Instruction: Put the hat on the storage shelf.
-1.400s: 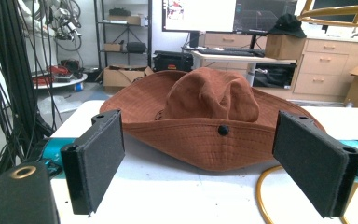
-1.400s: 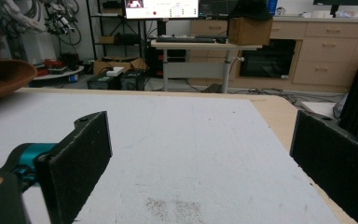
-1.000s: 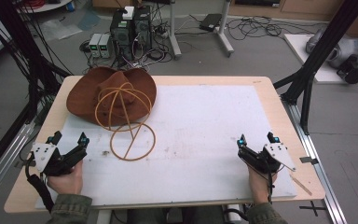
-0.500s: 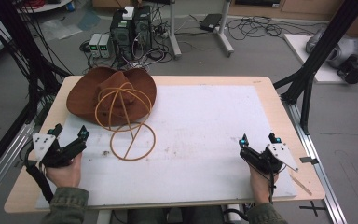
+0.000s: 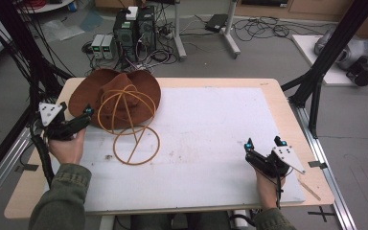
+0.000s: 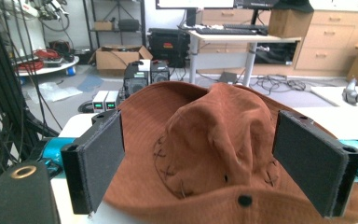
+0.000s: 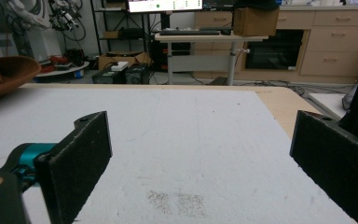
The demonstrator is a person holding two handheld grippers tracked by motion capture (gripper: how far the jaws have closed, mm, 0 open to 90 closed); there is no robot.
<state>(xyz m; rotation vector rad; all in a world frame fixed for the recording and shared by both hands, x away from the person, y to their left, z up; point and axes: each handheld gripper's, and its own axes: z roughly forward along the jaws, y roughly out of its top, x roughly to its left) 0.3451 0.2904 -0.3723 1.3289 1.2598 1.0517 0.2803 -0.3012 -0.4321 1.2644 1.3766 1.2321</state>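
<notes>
At the desk's far left, the left gripper has moved up to the brown hat, fingers spread. The right gripper rests near-right, fingers spread over the white mat. Cables and computers crowd the floor beyond.

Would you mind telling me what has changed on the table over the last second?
The left gripper moved forward along the table's left side and now sits open at the brim of the brown hat, gripping nothing. The right gripper, the hat and the wire frame stayed put.
</notes>
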